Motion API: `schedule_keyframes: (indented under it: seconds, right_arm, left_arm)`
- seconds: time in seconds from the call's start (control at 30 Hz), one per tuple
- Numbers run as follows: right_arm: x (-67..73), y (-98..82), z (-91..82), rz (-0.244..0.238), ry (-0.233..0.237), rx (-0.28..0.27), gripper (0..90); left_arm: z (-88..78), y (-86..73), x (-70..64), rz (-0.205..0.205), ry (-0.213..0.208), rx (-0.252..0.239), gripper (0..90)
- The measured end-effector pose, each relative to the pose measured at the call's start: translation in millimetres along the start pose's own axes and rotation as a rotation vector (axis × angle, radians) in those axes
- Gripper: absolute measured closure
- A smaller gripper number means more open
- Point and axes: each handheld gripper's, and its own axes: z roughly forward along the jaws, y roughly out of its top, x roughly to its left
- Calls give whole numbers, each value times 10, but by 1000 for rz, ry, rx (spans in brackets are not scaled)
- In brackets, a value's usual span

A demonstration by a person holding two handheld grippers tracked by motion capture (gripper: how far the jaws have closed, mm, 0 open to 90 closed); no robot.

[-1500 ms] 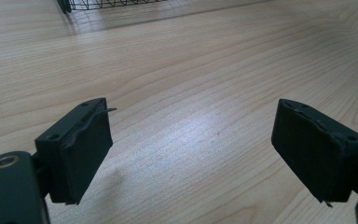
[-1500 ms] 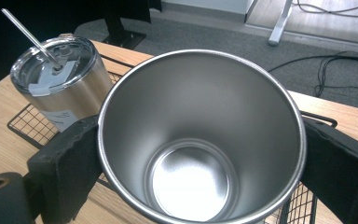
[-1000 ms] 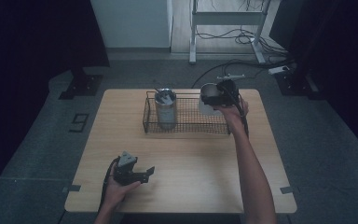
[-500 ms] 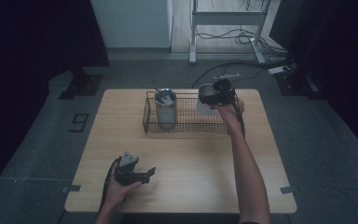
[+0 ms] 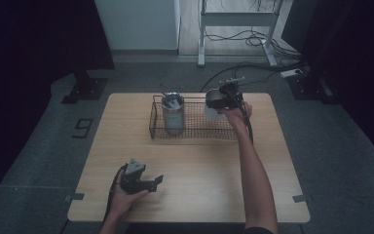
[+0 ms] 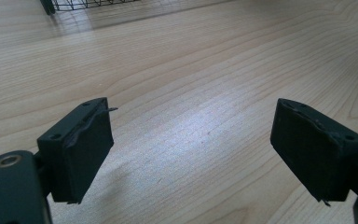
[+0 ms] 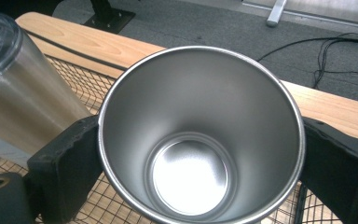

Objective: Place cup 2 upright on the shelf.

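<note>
My right gripper (image 5: 215, 100) is shut on an open stainless steel cup (image 5: 210, 113), held over the right end of a black wire basket (image 5: 195, 134). In the right gripper view the cup (image 7: 200, 140) is empty and upright, with a black pad pressed against each side of its rim. A lidded steel tumbler (image 5: 173, 114) stands in the basket's left part, beside the cup (image 7: 23, 102). My left gripper (image 5: 157, 181) rests near the table's front edge, open with nothing between its fingers (image 6: 81, 149), just above bare wood.
The wooden table (image 5: 199, 170) has free room between the basket and its front edge. The basket's mesh floor (image 7: 98, 205) lies under the cup. A dark floor with cables (image 5: 253, 68) and stand legs surrounds the table.
My right gripper has carried the cup slightly left and lower over the basket. The left hand has stayed in place.
</note>
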Motion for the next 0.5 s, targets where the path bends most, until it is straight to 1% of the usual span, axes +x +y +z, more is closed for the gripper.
schedule_keyframes:
  seconds: [0.3, 0.5]
  right_arm:
    - [-17, -114, 141, -18, -8, 41, 61]
    - [-30, -185, 235, -21, -7, 69, 61]
  left_arm:
    - [16, -8, -2, 5, 2, 6, 131]
    - [36, -21, 2, 1, 1, 12, 133]
